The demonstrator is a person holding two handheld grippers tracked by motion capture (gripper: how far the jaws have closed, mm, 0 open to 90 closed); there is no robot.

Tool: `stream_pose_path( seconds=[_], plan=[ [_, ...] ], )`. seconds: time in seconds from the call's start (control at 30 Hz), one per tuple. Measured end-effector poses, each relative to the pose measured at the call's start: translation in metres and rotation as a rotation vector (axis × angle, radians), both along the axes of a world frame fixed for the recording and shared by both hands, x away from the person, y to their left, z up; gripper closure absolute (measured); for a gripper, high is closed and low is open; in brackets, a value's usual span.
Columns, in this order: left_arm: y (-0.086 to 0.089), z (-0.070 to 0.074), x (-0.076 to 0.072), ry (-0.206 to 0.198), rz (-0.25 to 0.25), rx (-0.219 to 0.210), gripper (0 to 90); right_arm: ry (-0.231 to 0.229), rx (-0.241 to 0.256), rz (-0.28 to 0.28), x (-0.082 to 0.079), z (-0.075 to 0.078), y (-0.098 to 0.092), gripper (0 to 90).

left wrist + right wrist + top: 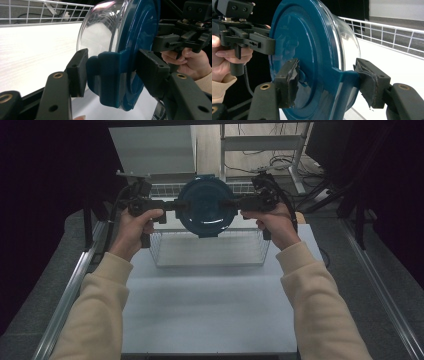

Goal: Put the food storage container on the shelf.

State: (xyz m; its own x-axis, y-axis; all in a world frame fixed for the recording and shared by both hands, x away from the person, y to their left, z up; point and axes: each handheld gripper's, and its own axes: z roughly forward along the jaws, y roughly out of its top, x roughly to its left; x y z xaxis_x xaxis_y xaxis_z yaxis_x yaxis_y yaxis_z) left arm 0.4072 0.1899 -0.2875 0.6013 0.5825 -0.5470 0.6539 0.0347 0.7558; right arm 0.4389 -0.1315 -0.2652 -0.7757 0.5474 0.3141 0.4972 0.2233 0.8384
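Note:
A round glass container with a dark teal clip-on lid [205, 205] is held up on edge above a white wire basket [159, 251], lid facing the person. My left gripper [176, 206] grips its left edge and my right gripper [231, 204] its right edge. In the left gripper view, my left gripper [113, 72] is shut across a lid latch [107, 75], with the glass bowl [97, 37] beyond and the other gripper [175, 42] on the far side. In the right gripper view, my right gripper [329, 80] is shut on the lid [307, 37] and its latch.
The basket stands at the far part of a pale table [210, 310], and its wire wall [387, 32] runs behind the container. Metal rails [70, 290] line both table sides. A shelf frame [260, 142], a grey box [150, 150] and floor cables [280, 160] lie beyond.

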Motion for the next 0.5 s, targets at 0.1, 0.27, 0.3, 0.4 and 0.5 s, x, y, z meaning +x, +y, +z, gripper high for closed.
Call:
stream_pose_path(
  seconds=[0.1,0.27,0.3,0.4,0.5],
  plan=[
    [0.000,-0.003,0.007,0.012,0.000,-0.002,44.4,0.007,0.002,-0.003,0.007,-0.002,0.000,37.1],
    [-0.002,-0.012,0.022,0.044,0.009,-0.002,43.5,0.040,-0.005,-0.017,0.020,-0.010,0.000,37.0],
    [-0.002,-0.015,0.026,0.054,0.013,0.003,43.1,0.049,-0.009,-0.018,0.023,-0.012,0.001,36.9],
    [-0.004,-0.022,0.035,0.080,0.019,0.009,42.2,0.085,-0.021,-0.031,0.033,-0.020,0.002,36.5],
    [-0.003,-0.025,0.043,0.104,0.028,-0.026,42.4,0.098,0.010,-0.046,0.040,-0.025,0.000,36.5]
  ],
)
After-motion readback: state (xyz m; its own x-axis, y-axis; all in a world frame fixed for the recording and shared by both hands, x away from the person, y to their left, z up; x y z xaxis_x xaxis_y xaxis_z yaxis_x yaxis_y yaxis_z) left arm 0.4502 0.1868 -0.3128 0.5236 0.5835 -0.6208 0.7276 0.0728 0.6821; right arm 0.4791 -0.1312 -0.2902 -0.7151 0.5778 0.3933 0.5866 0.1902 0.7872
